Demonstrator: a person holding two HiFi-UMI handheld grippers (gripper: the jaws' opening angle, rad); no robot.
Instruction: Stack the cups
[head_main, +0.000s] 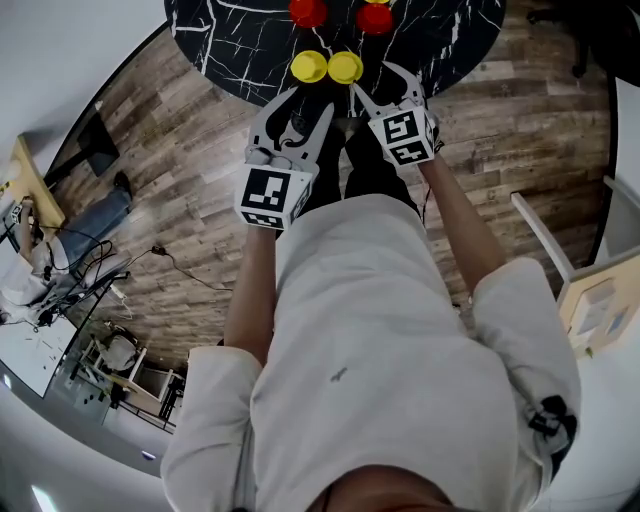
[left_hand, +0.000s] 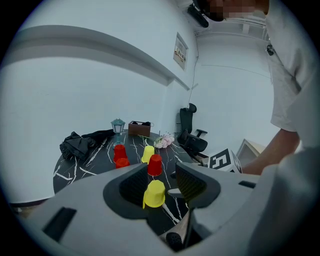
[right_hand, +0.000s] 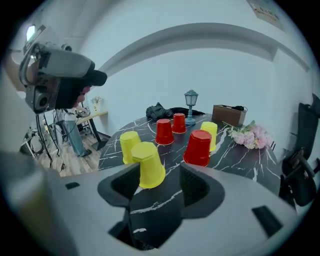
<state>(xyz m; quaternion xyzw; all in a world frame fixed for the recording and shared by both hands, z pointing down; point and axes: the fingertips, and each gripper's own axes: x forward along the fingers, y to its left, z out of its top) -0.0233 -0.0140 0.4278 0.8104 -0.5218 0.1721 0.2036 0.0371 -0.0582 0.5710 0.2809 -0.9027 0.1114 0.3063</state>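
Left gripper (left_hand: 160, 176), jaws apart, empty, facing an upturned yellow cup (left_hand: 154, 194) on the marble table (left_hand: 82, 166); right gripper (right_hand: 160, 174) likewise spread, second yellow cup (right_hand: 148, 165) off-centre by its left jaw. Risks tipping or shoving on uneven closure.

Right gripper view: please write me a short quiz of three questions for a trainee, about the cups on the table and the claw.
1. True or false: every yellow plastic cup and red plastic cup on the round black marble table stands upside down.
2. How many yellow cups does the right gripper view show? A) two B) three C) five
3. Fill the gap: the right claw is ____, with nothing gripped.
Key: 1 true; 2 B; 3 open.
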